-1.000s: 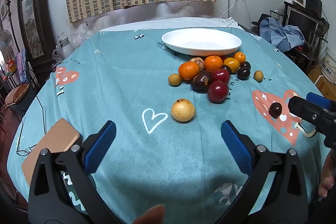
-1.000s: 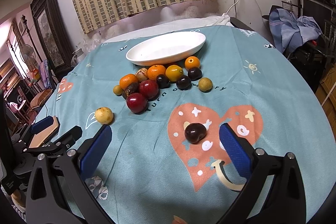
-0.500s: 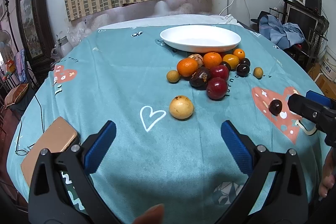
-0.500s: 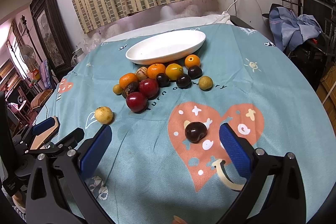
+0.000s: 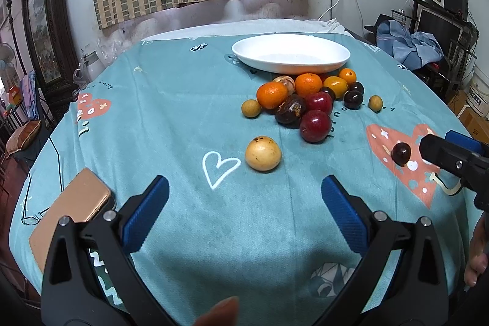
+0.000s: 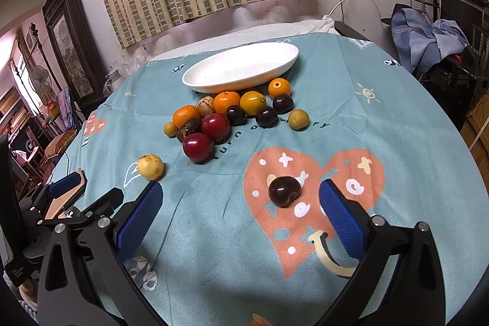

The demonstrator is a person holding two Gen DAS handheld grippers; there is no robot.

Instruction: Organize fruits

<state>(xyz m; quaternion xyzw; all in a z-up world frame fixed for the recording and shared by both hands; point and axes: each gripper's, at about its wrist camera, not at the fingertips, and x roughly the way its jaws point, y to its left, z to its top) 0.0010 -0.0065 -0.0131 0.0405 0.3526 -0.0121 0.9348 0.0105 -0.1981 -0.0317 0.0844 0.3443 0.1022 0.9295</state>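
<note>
fruit sorting barely begun: nothing is in the dish yet

we see the white oval dish [image 6: 241, 67] bare at the far side of the worktop [image 5: 171, 100], with the cluster of oranges, red plums and dark fruits [image 5: 305, 100] heaped just in front of it. a yellow fruit [image 5: 262, 153] lies alone near our left gripper [image 5: 244, 206], whose jaws stand wide and hold nothing. our right gripper [image 6: 240, 211] is also wide and unloaded, with a dark plum [image 6: 283, 191] lying on the orange heart print, seemingly just ahead of its fingertips, though the fisheye makes depth unsure. every fruit is left to move, we judge.
</note>
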